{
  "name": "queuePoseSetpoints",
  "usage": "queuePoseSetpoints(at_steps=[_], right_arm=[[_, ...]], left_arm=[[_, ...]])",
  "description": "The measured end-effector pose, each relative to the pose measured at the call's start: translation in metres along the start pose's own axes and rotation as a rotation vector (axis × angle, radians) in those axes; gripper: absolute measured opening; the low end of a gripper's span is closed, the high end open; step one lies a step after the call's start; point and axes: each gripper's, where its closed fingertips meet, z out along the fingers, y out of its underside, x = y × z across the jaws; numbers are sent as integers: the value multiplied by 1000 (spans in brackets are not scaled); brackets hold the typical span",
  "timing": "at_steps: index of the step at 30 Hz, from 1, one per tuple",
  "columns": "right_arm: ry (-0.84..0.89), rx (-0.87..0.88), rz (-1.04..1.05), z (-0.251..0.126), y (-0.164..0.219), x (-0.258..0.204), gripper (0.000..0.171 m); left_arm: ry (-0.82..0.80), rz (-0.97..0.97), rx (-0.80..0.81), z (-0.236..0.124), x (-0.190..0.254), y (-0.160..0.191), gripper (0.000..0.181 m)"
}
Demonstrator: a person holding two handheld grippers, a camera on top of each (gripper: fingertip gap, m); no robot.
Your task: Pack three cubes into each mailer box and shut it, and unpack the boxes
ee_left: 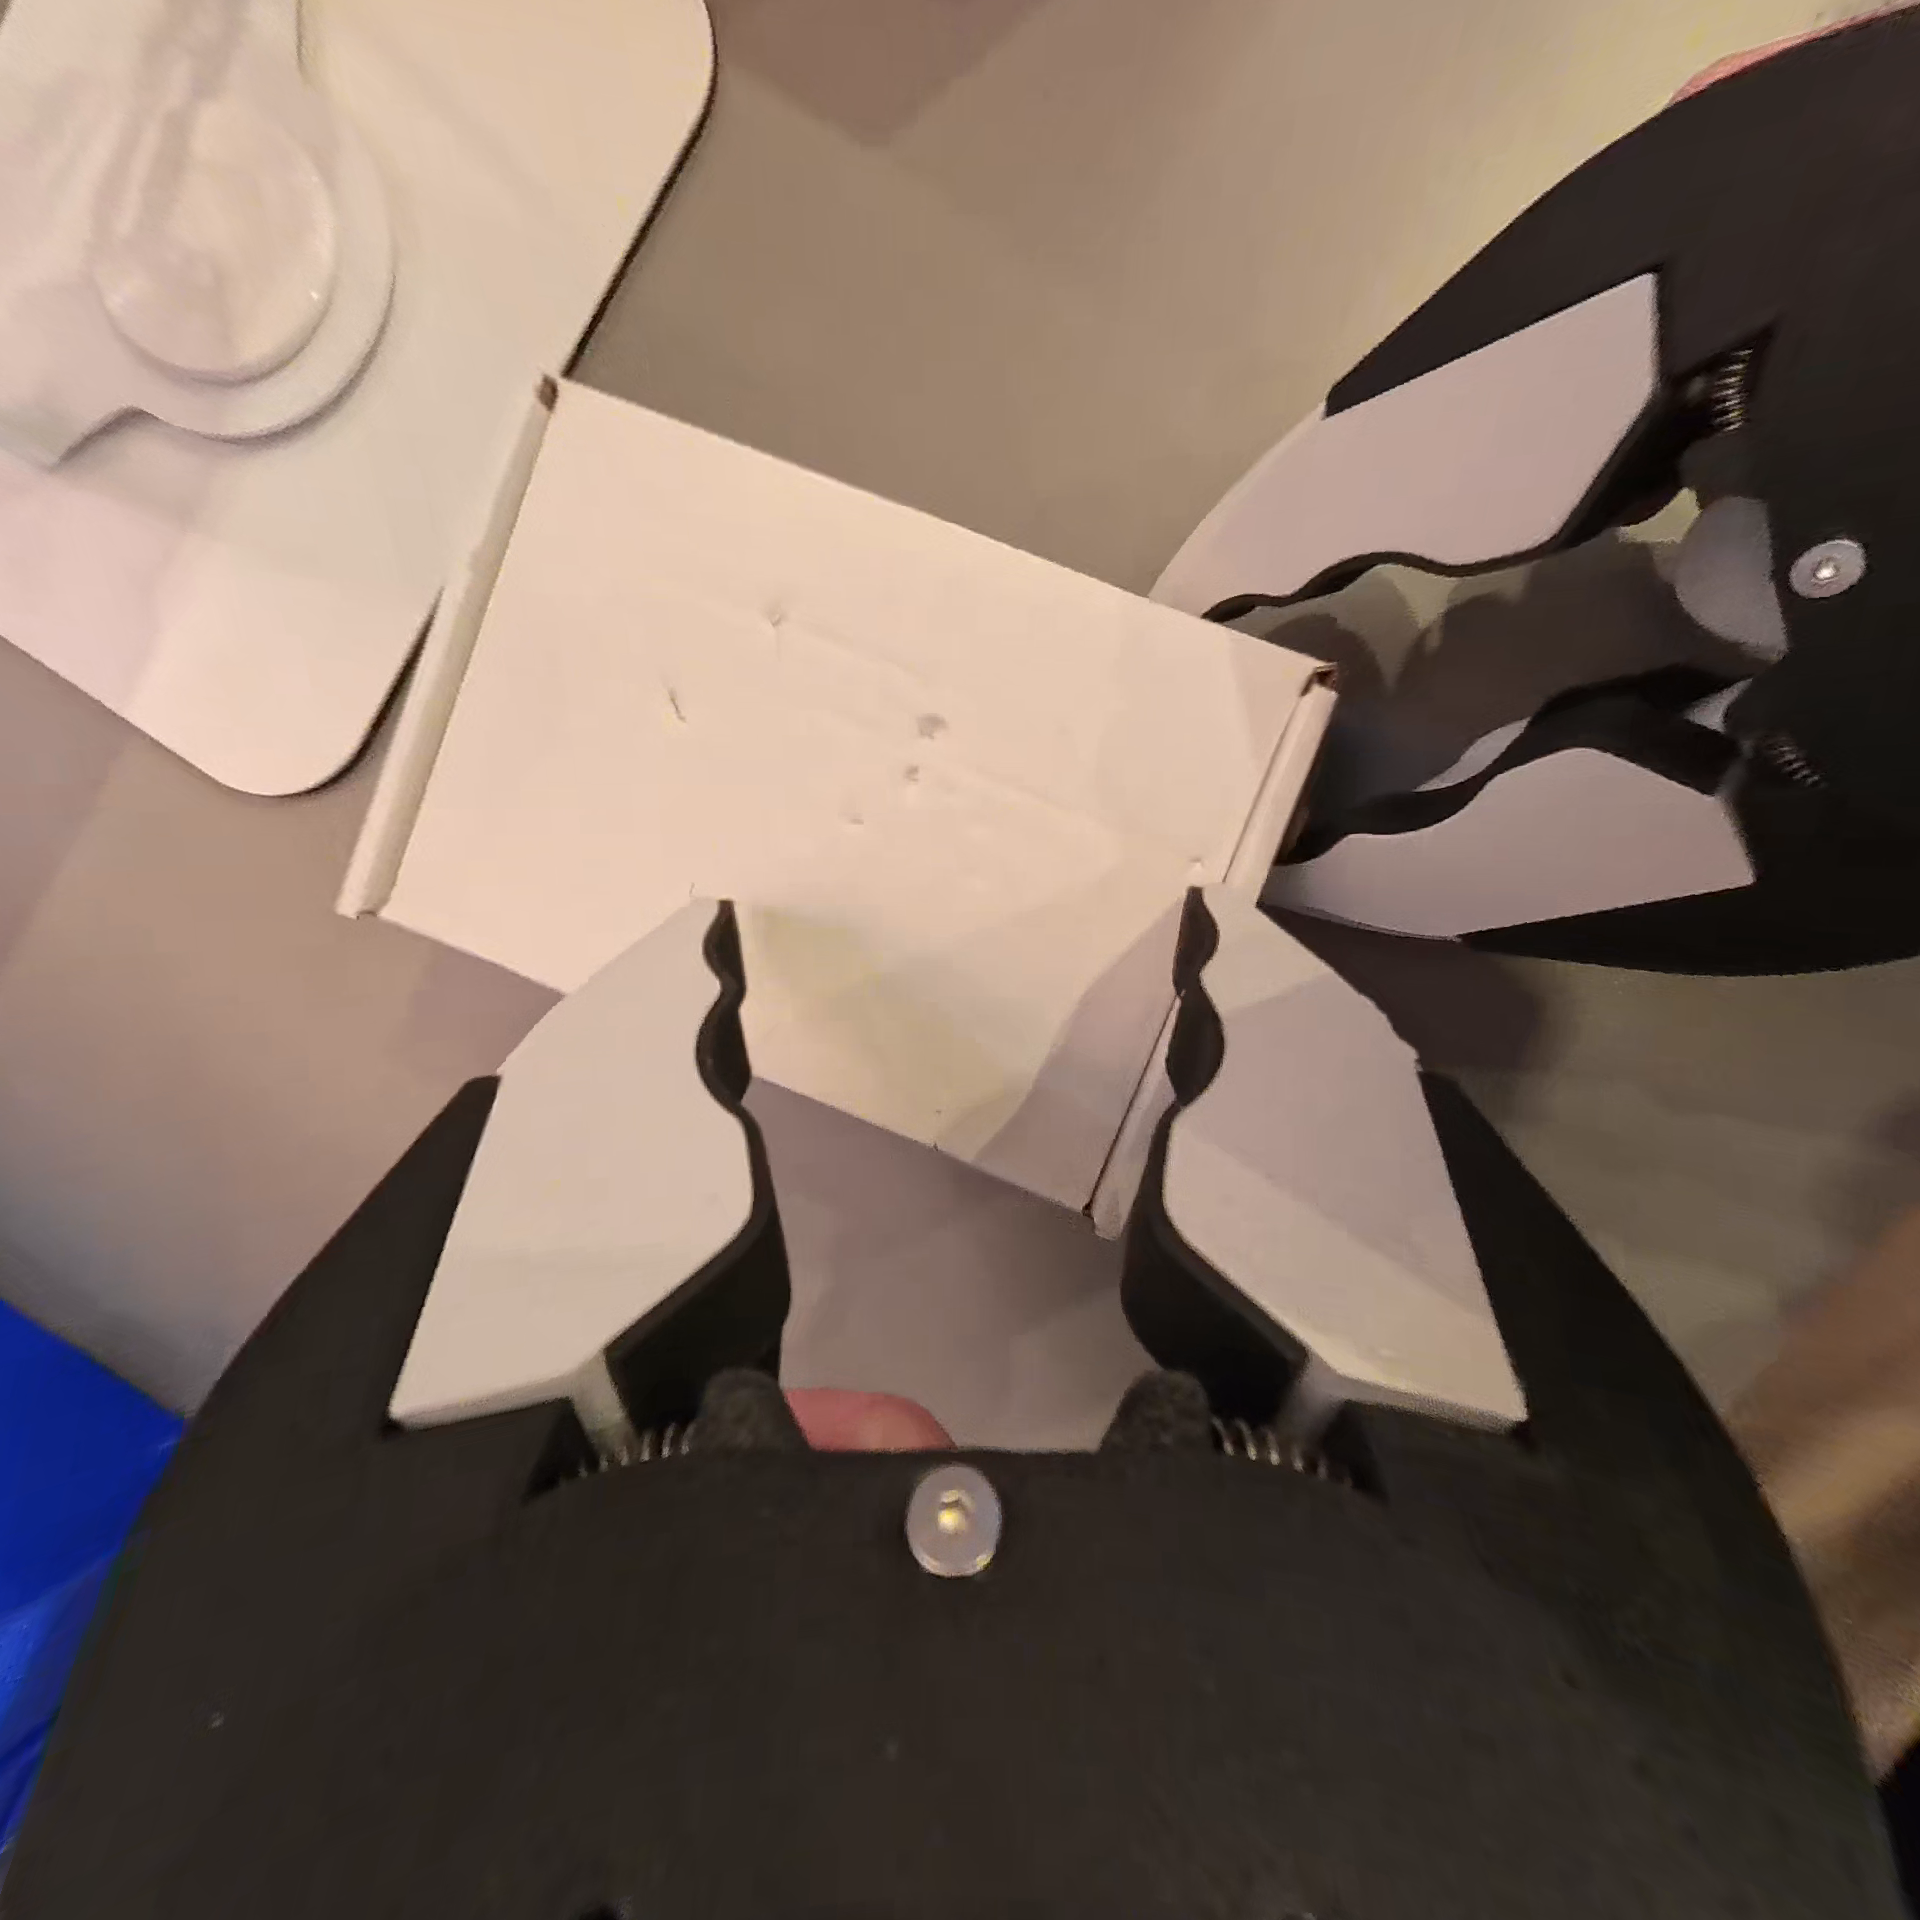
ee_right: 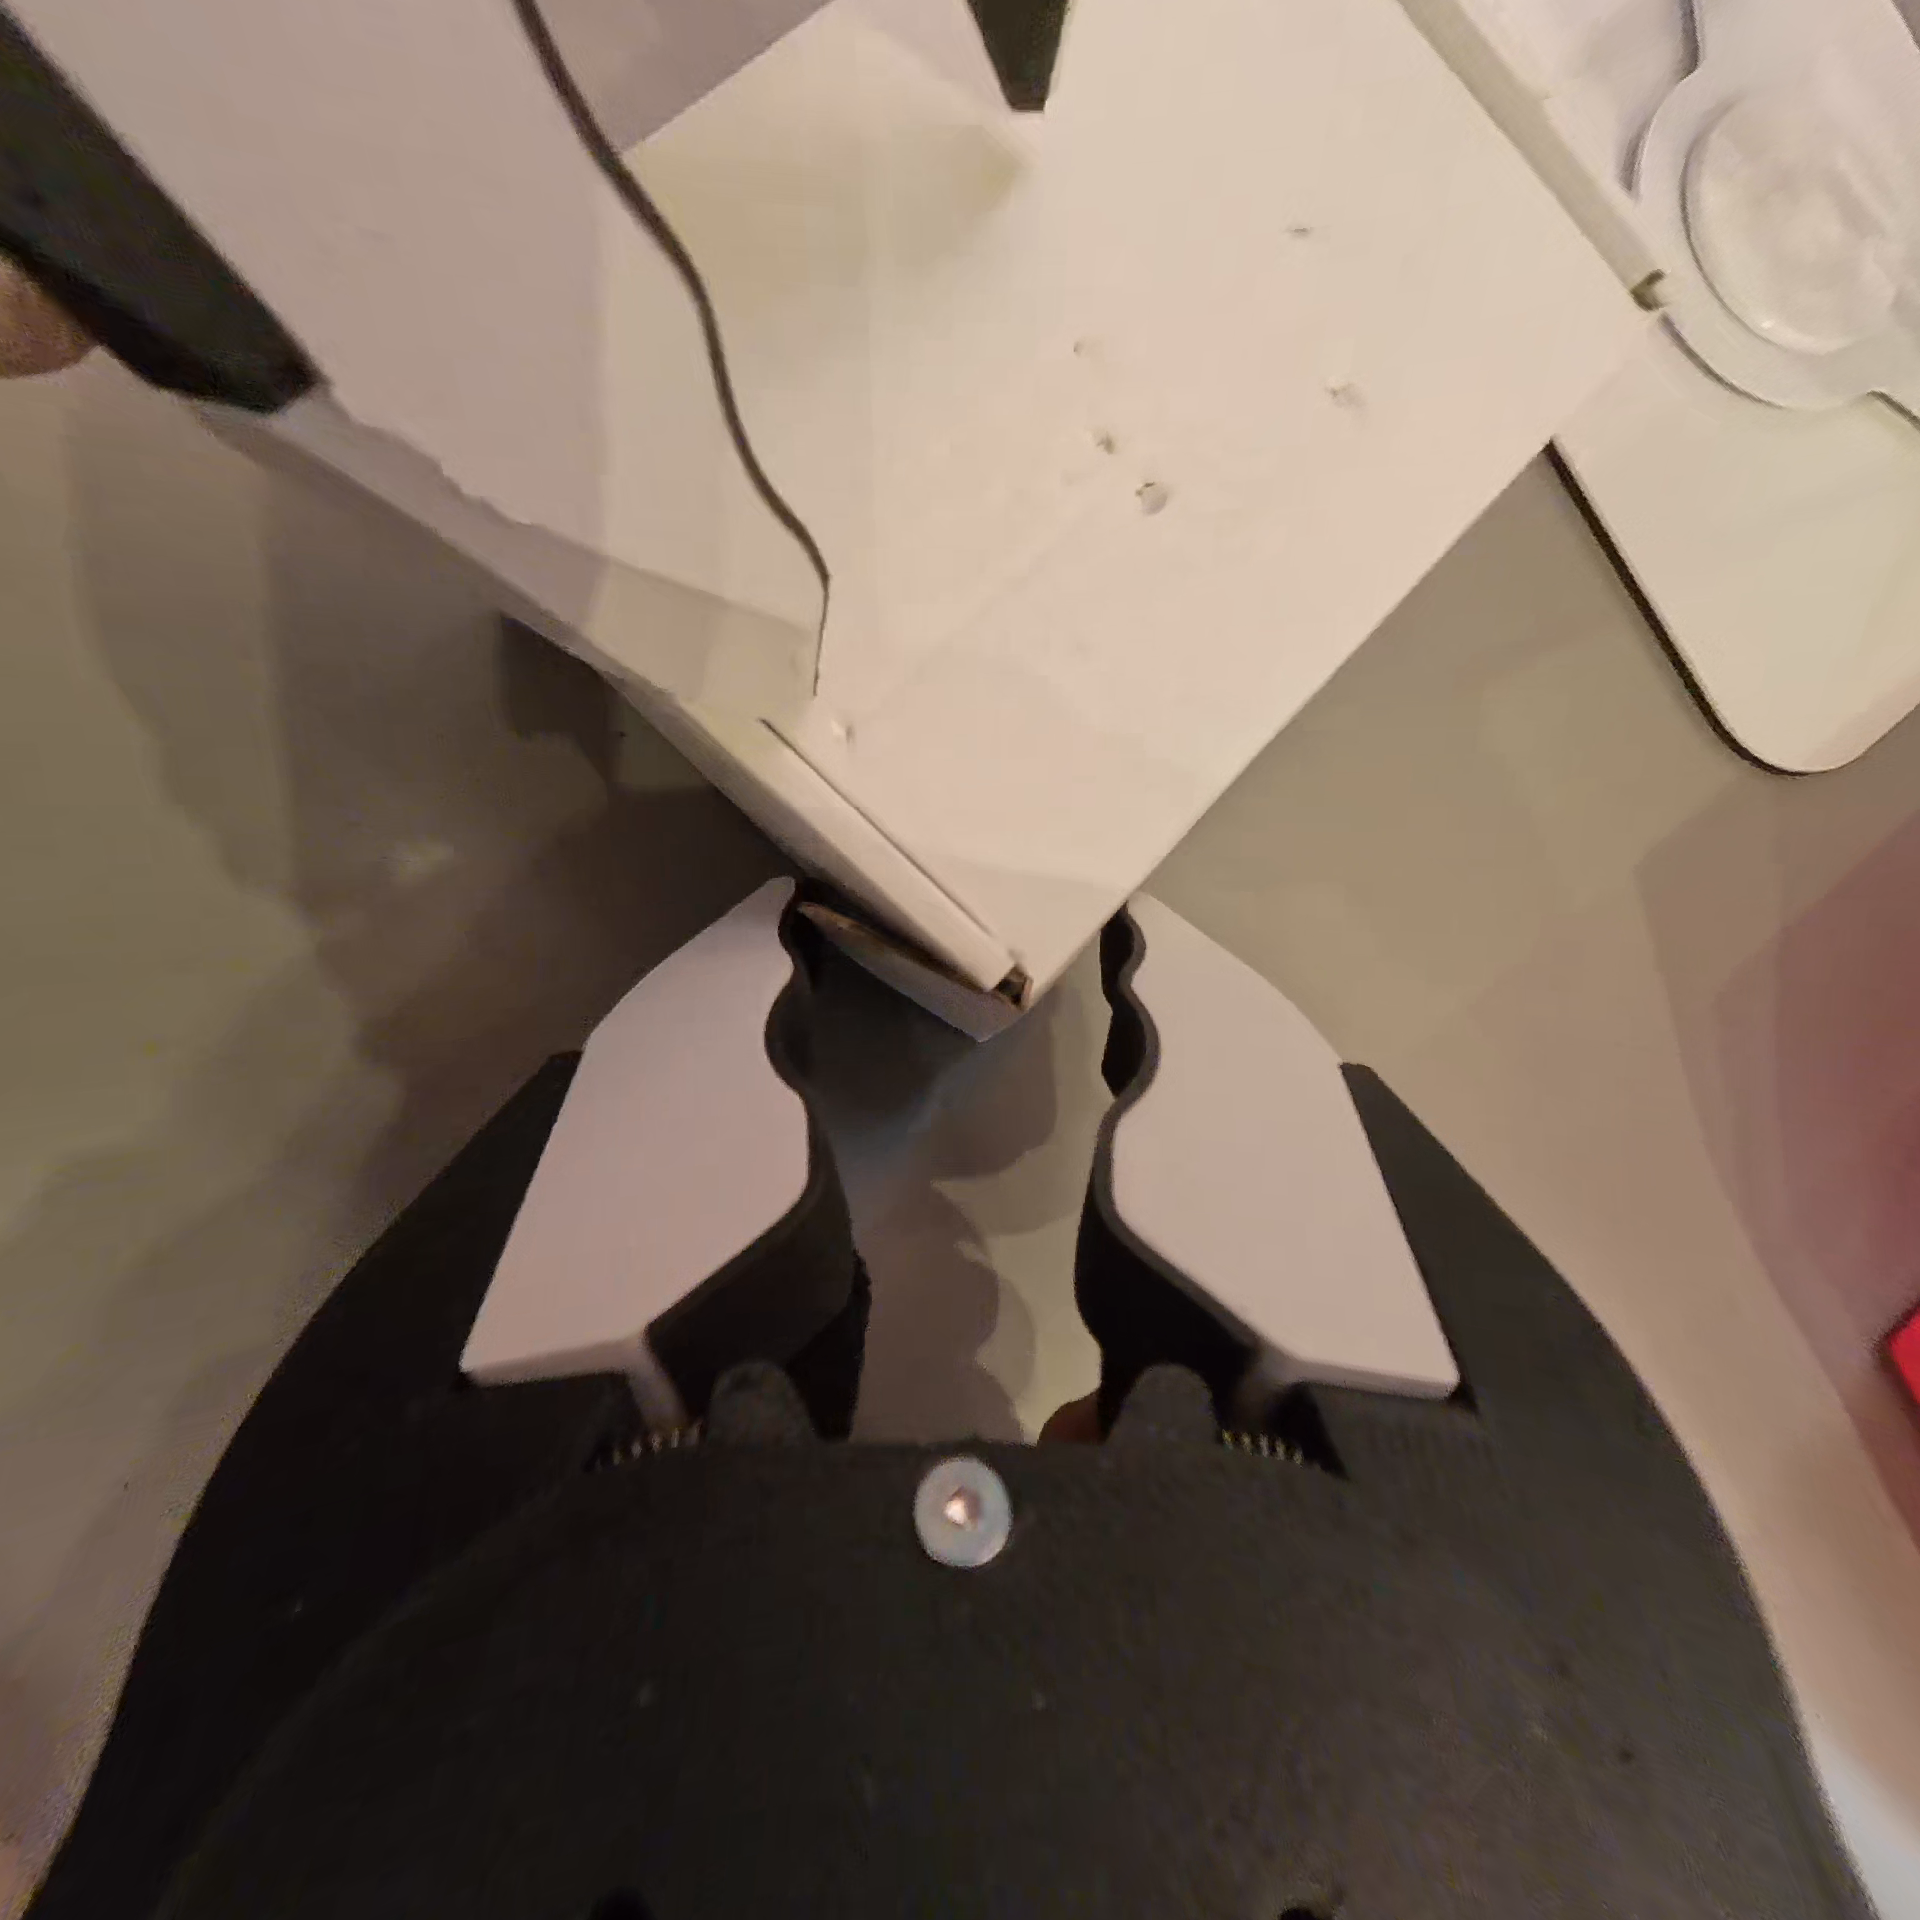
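A closed white mailer box (ee_left: 831, 727) lies on the grey table; it also shows in the right wrist view (ee_right: 1091, 520). My left gripper (ee_left: 956, 914) is open, its fingers spread over the box's near corner, the right finger against the box's side wall. My right gripper (ee_right: 956, 920) is open and level with the table, and the box's other corner pokes in between its fingertips. It shows at the right in the left wrist view (ee_left: 1288, 727). The left gripper's fingers (ee_right: 468, 312) lie over the lid in the right wrist view. No cubes are in view.
A white board with a clear plastic blister (ee_left: 208, 260) lies just beyond the box, touching or nearly touching its far corner; it also shows in the right wrist view (ee_right: 1766, 208). A blue object (ee_left: 62, 1507) is at the left edge. A red object (ee_right: 1901, 1351) is at the right edge.
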Motion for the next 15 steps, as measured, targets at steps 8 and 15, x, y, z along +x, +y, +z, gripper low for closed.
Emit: queuePoseSetpoints(at_steps=[8,15], right_arm=[[-18,16,-53,1,1,2,49],[-8,20,-147,1,2,6,48]], left_arm=[[45,-24,-5,4,2,1,79],[44,-16,-8,5,2,1,79]])
